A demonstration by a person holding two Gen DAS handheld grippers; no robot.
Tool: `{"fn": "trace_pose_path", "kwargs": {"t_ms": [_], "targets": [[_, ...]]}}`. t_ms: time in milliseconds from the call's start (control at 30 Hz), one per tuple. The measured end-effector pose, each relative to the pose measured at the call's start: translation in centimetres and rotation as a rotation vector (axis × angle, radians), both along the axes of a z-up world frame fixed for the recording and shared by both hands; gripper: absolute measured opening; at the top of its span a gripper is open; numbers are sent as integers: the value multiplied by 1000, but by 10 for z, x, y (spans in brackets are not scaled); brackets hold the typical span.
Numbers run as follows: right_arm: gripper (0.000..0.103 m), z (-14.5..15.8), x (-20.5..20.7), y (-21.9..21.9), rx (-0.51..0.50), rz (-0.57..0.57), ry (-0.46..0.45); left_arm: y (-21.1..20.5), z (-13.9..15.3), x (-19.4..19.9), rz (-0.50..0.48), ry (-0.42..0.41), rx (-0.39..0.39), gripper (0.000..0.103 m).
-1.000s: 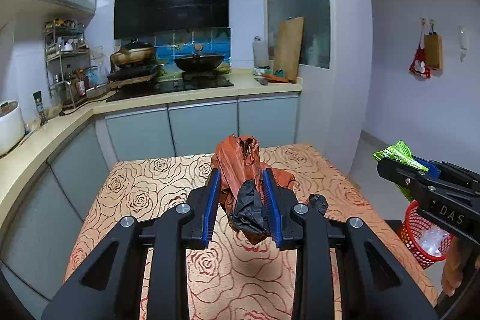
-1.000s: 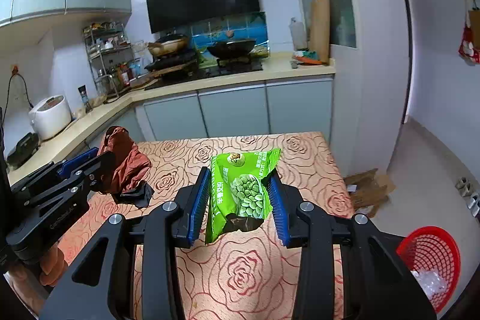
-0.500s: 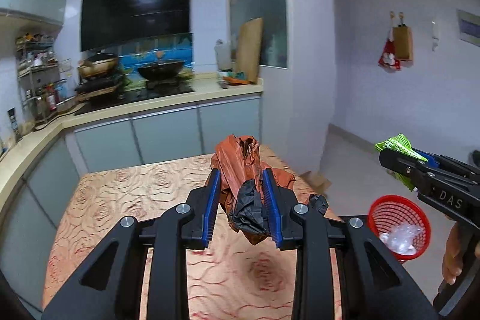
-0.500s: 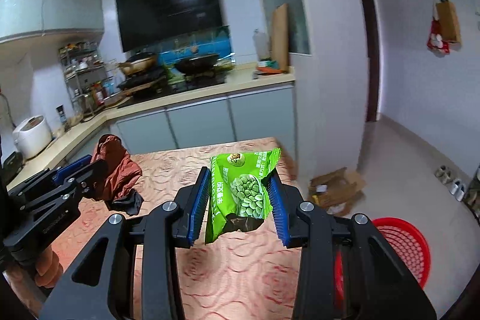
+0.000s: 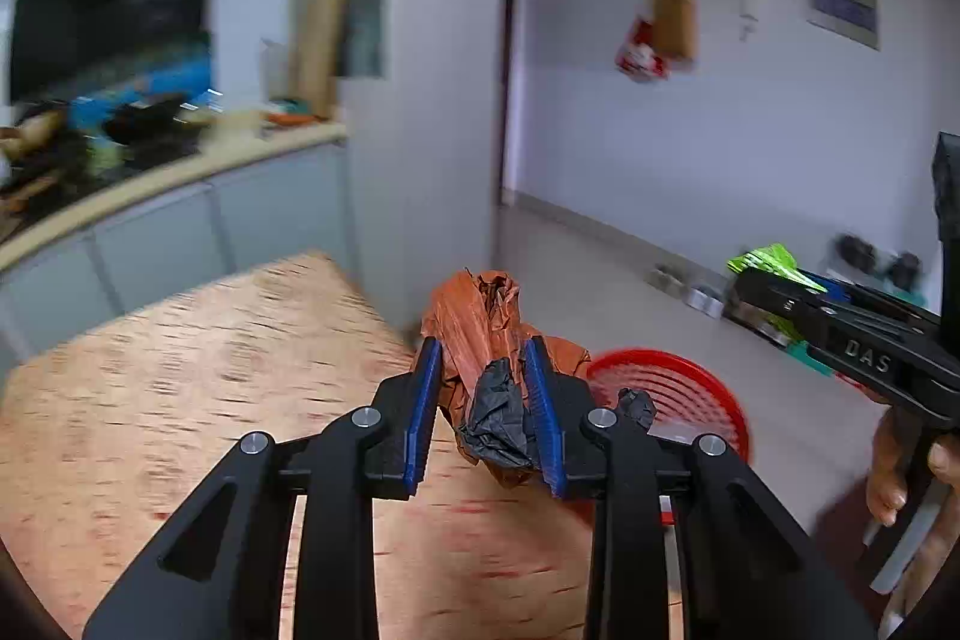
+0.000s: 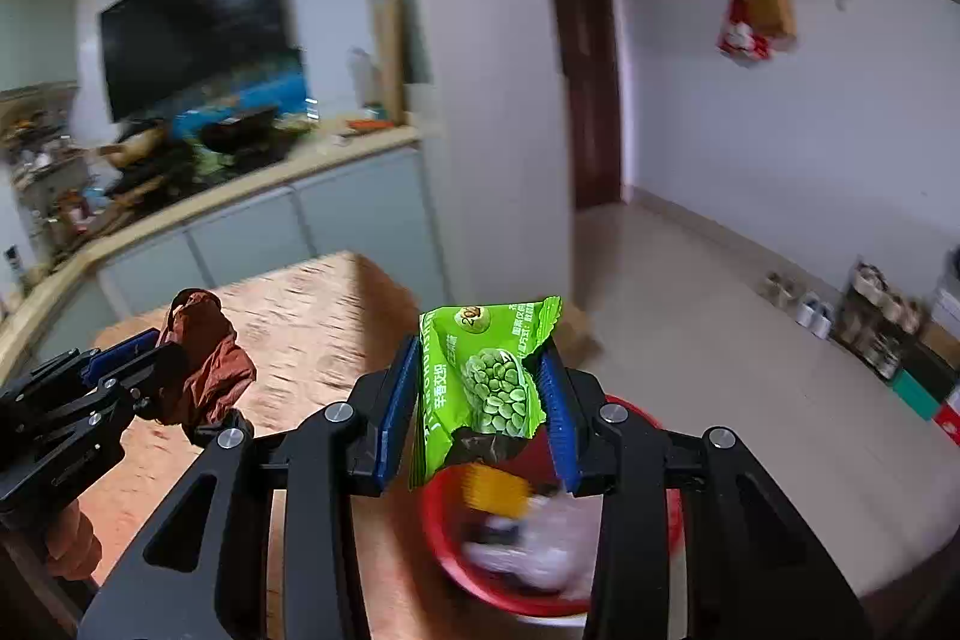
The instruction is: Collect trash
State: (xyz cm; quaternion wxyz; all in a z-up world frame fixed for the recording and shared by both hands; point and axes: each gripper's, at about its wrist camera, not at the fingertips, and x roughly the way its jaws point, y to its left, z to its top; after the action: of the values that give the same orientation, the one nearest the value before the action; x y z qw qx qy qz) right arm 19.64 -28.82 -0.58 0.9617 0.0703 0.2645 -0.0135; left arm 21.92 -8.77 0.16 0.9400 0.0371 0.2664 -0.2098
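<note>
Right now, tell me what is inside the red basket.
The red basket holds blurred trash: a yellow-orange piece and pale crumpled wrapping. The green snack bag and the right gripper cover its far side.

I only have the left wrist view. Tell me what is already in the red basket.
Observer: From the right wrist view, the red basket holds a yellow-orange wrapper and pale crumpled plastic, all blurred.
Operator: Confirm what the right claw is carrying; I see only a green edge.
Observer: The right claw is shut on a green pea snack packet, torn open at its lower end.
Operator: Report where that packet sits relative to the basket.
Observer: In that view the packet hangs just above the basket's near rim, beyond the table edge.
</note>
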Motion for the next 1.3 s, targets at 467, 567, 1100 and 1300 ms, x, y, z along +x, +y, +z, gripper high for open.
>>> {"fn": "trace_pose_path", "kwargs": {"t_ms": [467,567,1100,1300], "targets": [[38,-48,7,-65,17,-132,117,-109,-97,62,-233,270,24,32],[38,-54,15,-66,23,-129,134,-113,-107,69,-240,299,21,48],[71,-79,37,-36,82,-14,208,-47,-69,51,-82,138,66,82],[80,-68,12,-29,86,-37,188,-29,-48,23,-18,66,91,84]]}}
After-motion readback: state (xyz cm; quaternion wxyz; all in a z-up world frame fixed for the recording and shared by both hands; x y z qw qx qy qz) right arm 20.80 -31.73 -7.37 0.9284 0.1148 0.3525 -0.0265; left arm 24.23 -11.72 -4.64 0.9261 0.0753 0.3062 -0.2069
